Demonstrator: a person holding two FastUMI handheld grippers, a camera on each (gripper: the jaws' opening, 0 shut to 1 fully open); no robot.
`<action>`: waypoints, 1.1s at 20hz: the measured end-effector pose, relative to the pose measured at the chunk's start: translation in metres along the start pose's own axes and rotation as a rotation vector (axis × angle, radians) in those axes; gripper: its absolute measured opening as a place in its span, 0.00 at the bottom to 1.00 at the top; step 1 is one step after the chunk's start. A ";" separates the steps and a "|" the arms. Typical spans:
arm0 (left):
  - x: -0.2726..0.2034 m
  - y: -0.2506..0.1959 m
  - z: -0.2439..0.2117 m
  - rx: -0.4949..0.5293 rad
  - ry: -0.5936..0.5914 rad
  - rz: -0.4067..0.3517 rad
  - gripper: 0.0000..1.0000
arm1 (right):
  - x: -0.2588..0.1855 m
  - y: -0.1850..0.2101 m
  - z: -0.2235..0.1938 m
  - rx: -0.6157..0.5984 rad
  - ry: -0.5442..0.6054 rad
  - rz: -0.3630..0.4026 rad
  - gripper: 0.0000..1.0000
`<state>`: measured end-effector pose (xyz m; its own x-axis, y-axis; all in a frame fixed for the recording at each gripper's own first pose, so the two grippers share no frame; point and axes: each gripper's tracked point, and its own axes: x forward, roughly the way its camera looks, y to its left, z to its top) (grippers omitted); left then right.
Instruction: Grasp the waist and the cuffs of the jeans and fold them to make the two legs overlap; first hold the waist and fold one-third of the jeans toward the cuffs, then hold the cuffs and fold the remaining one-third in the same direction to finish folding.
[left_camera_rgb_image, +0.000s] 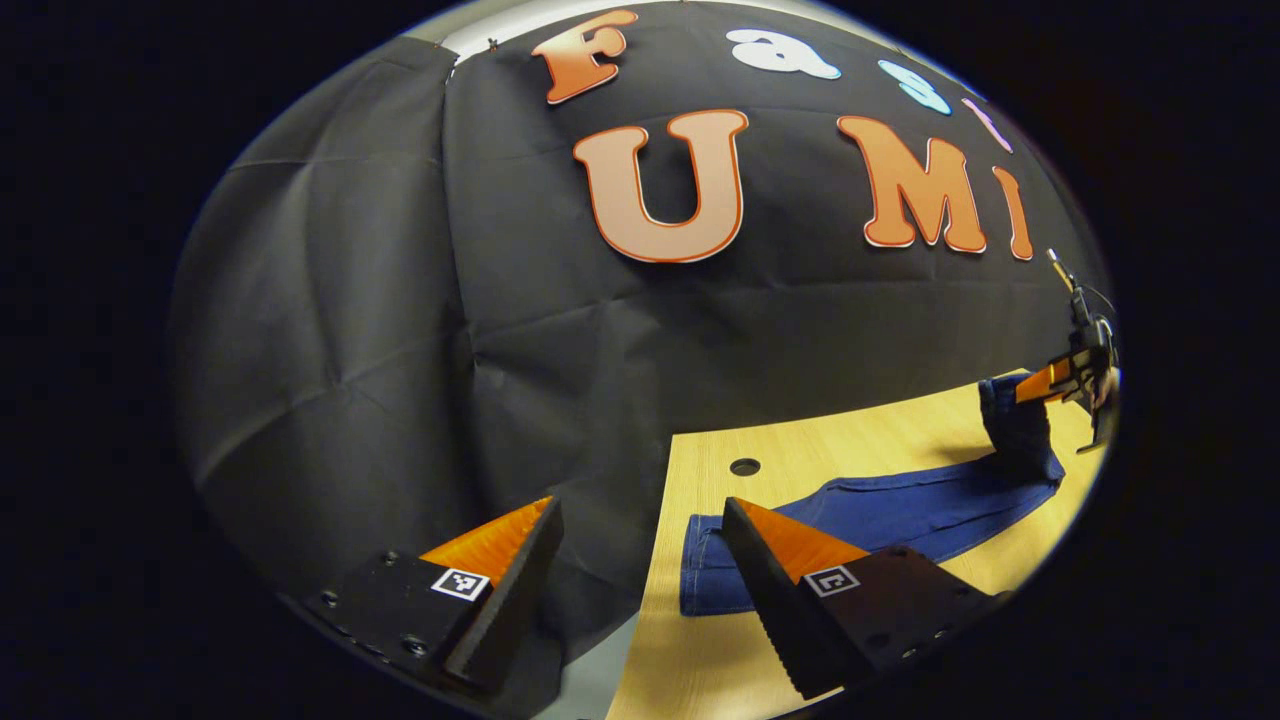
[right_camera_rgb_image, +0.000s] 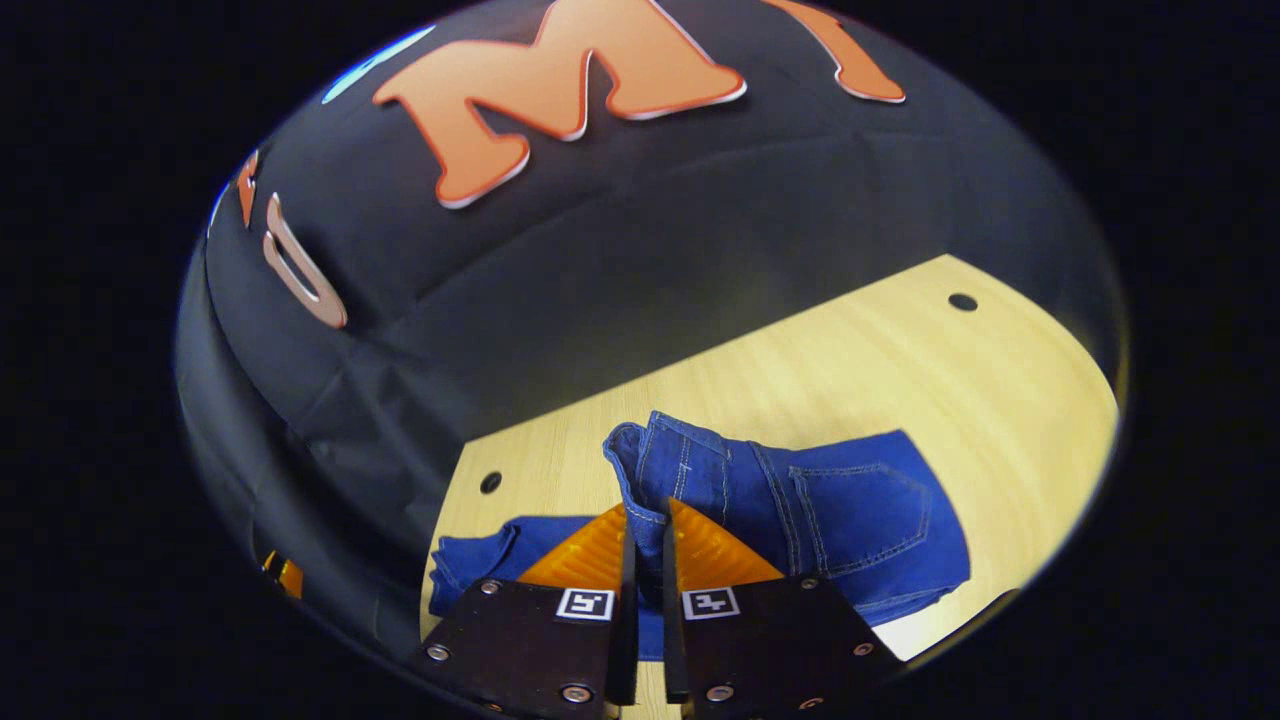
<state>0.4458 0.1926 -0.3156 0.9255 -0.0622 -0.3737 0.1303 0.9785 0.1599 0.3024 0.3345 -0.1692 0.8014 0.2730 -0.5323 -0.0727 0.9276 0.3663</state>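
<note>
The left claw (left_camera_rgb_image: 640, 520) hangs with its two fingers spread wide apart, gripping nothing. The right claw (right_camera_rgb_image: 646, 525) has its fingers drawn nearly together, both pressing on a fold of denim; in the left gripper view it shows far off, raised.

Denim jeans (right_camera_rgb_image: 850, 520), matt wood-grain table (right_camera_rgb_image: 900, 370)
</note>
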 end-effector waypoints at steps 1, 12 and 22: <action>0.003 0.003 -0.003 -0.002 0.004 -0.002 0.98 | 0.013 0.005 -0.017 -0.010 0.026 -0.004 0.11; 0.036 -0.005 -0.042 -0.112 0.085 -0.059 0.98 | 0.039 0.008 -0.114 -0.160 0.231 -0.034 0.07; 0.051 -0.050 -0.115 -0.595 0.293 -0.216 0.97 | 0.005 0.023 -0.091 -0.184 0.186 0.048 0.98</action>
<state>0.4455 0.1626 -0.4474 0.7560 -0.2937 -0.5849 0.0064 0.8970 -0.4421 0.2509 0.3805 -0.2325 0.6726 0.3440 -0.6552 -0.2282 0.9387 0.2585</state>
